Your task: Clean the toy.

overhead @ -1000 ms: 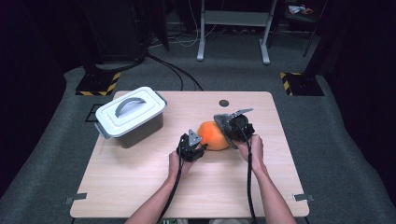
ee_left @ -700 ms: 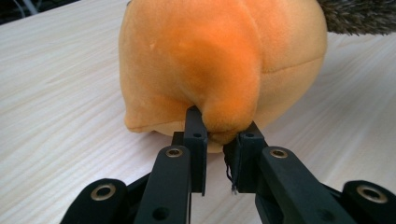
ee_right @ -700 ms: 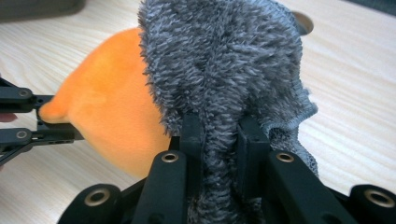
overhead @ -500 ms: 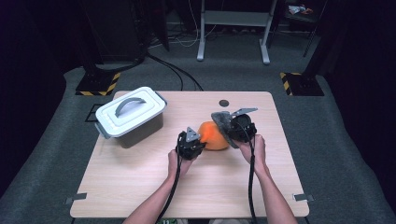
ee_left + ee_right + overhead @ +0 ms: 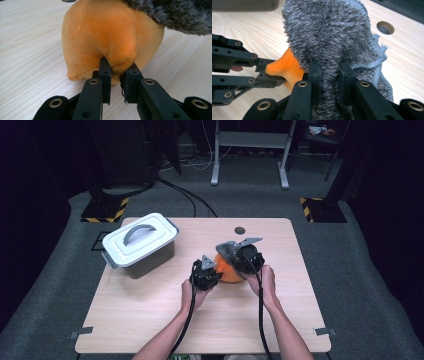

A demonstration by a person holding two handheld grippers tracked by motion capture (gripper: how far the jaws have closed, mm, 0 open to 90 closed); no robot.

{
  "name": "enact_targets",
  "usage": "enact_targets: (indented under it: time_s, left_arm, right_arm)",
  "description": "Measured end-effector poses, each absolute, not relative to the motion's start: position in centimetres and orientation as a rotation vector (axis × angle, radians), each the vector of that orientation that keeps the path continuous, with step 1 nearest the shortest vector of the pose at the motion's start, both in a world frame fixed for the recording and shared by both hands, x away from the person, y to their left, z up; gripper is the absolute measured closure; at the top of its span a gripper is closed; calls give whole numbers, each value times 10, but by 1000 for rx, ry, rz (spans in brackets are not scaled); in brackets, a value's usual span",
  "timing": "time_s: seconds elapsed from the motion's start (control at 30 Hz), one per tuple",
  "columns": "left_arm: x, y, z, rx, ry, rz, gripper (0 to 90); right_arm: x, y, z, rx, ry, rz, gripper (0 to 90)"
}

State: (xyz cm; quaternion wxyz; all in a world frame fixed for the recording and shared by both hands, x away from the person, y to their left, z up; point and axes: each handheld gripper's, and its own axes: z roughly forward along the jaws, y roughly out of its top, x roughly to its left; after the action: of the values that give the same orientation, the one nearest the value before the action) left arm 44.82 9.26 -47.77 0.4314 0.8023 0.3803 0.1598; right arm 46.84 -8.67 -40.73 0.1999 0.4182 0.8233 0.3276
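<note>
The left tool is clamped on a small fold of the orange plush, which rests on the bench between the hands, while the right tool is closed on the grey fleece cover draped over it. Both grips hold only pinched fabric. If the tools pull apart unevenly, the shallow plush fold may slip free or the fleece seam may strain, and a freed toy may roll toward the lidded grey box.

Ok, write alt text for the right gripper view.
The right hand-held gripper pinches a fold of shaggy grey fleece cloth draped over a soft orange plush toy, whose tip the left hand-held gripper grips, above a pale wooden table.
</note>
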Motion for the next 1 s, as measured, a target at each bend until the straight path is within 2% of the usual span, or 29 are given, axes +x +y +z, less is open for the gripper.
enact_targets:
  time_s: [0.47,1.0]
  left_arm:
    - [449,93,-479,2006,955,397,790]
    - [446,94,-481,2004,937,390,788]
  right_arm:
    - [472,-122,-420,1279,2259,901,755]
    - [491,-155,-470,1495,2256,811,753]
